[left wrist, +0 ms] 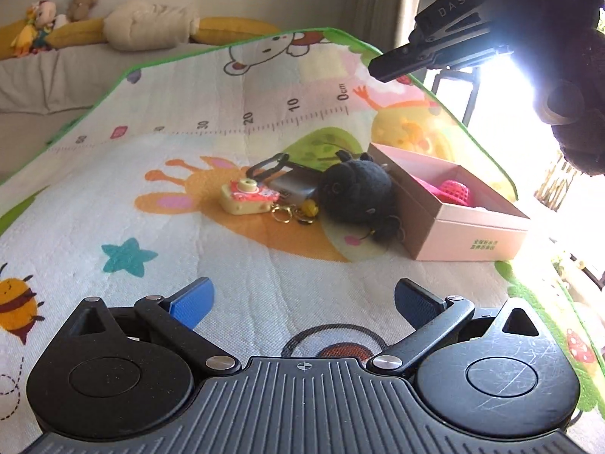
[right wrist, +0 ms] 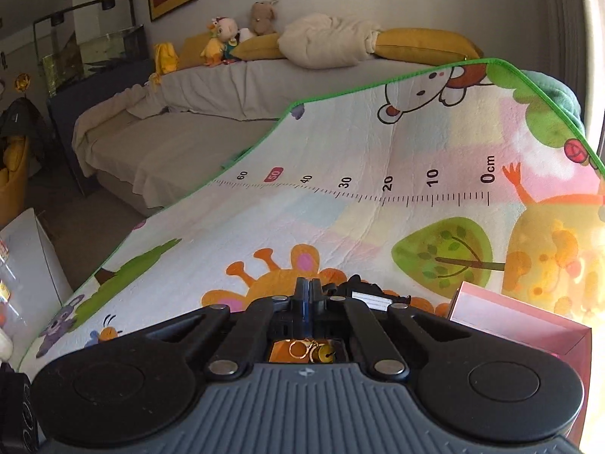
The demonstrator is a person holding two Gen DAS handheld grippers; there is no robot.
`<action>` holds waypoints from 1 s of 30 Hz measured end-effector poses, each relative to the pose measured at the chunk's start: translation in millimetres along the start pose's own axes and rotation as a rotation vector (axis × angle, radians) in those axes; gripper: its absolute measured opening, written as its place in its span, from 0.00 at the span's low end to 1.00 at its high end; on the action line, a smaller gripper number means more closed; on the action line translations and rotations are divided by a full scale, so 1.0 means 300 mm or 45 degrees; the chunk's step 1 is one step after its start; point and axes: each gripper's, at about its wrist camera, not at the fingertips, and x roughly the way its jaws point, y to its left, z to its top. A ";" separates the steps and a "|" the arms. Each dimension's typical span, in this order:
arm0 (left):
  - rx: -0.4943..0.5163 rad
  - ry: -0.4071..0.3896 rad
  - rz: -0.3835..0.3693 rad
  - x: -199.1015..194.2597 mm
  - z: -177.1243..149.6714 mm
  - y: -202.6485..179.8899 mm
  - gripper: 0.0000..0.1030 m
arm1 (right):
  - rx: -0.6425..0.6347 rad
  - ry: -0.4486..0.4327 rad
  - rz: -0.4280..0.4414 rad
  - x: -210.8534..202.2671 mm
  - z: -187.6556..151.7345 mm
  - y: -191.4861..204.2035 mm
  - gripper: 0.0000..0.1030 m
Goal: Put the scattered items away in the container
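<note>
On the play mat, a cluster of small items lies left of an open pink box point(left wrist: 472, 234): a yellow and red toy camera point(left wrist: 245, 196), a grey block with a black carabiner point(left wrist: 293, 185), a yellow bell on key rings point(left wrist: 308, 210) and a black plush toy point(left wrist: 355, 193) against the box wall. Something bright pink point(left wrist: 450, 189) lies inside the box. My left gripper point(left wrist: 304, 302) is open and empty, well short of the cluster. My right gripper point(left wrist: 385, 66) hangs high above the box, shut, nothing seen between its fingers. In the right wrist view, the right gripper point(right wrist: 308, 295) is over the key rings point(right wrist: 302, 348), with the pink box point(right wrist: 510, 321) to its right.
The cartoon play mat point(left wrist: 189, 227) has a green border and a printed ruler. Beyond it is a grey sofa bed point(right wrist: 181, 140) with yellow cushions and soft toys. Strong window glare fills the right side. A white object point(right wrist: 34, 249) stands off the mat's left edge.
</note>
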 end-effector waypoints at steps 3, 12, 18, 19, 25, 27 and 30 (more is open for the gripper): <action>-0.020 0.040 0.054 0.011 0.001 -0.006 1.00 | -0.095 0.032 -0.074 0.032 -0.034 0.029 0.02; -0.090 0.060 0.030 -0.003 -0.020 0.051 1.00 | -0.308 0.176 -0.280 0.471 -0.070 0.100 0.34; -0.096 0.045 -0.017 -0.005 -0.024 0.055 1.00 | -0.280 0.239 -0.264 0.645 -0.051 0.098 0.21; -0.102 0.042 -0.018 -0.006 -0.025 0.057 1.00 | -0.290 0.237 -0.288 0.648 -0.057 0.099 0.14; -0.102 0.022 0.023 -0.015 -0.023 0.050 1.00 | -0.198 0.078 -0.184 0.443 -0.024 0.062 0.00; -0.085 0.010 0.029 -0.026 -0.019 0.034 1.00 | -0.132 0.013 -0.111 0.325 0.006 0.046 0.00; -0.078 -0.006 0.021 -0.050 -0.010 0.008 1.00 | -0.112 -0.076 -0.026 0.158 0.032 0.051 0.00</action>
